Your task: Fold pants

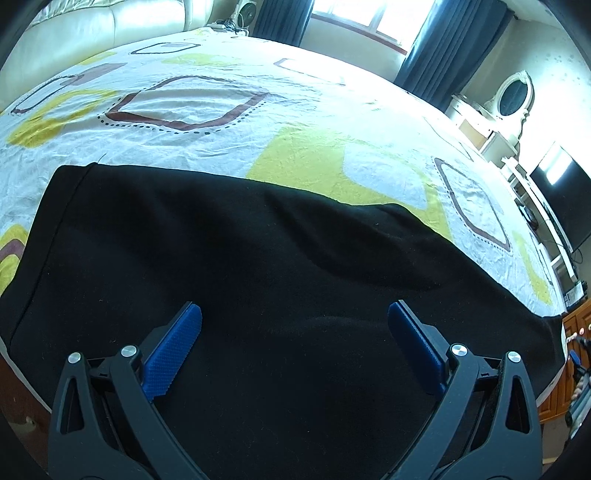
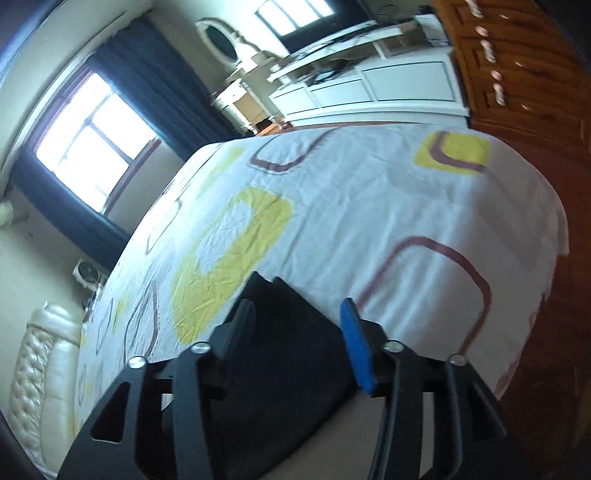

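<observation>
Left gripper (image 1: 294, 325) hung over the black pants (image 1: 258, 277), jaws wide apart, nothing pinched between the blue pads (image 1: 173, 354). Right gripper (image 2: 297, 319) had its jaws parted, pants (image 2: 280, 354) below and between them, not gripped. Pants lay flat on the near part of the patterned bedsheet (image 1: 221, 110). Beyond: cream headboard (image 1: 74, 33), dark curtains (image 1: 447, 44), window (image 2: 92, 136), wooden cabinet (image 2: 517, 66).
</observation>
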Action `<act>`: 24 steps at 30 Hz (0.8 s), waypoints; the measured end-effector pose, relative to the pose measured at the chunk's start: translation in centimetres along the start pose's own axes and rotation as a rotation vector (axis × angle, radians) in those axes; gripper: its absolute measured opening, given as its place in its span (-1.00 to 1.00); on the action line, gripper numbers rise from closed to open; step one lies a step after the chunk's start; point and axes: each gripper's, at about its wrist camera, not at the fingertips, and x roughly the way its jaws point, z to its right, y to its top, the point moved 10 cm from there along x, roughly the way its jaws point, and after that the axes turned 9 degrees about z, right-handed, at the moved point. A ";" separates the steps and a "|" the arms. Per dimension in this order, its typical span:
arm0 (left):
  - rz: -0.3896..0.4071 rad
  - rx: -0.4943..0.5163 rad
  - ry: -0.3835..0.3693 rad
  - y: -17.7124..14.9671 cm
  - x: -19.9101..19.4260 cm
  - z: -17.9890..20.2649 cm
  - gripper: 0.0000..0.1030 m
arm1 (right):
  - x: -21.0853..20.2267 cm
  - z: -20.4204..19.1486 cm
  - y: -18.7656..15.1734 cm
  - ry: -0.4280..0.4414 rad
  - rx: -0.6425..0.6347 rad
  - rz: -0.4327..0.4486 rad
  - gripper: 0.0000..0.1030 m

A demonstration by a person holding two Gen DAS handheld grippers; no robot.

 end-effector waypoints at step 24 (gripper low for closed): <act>0.028 0.010 0.005 0.2 0.3 0.0 0.95 | 6.3 4.9 0.7 -0.151 -0.035 -0.141 -0.64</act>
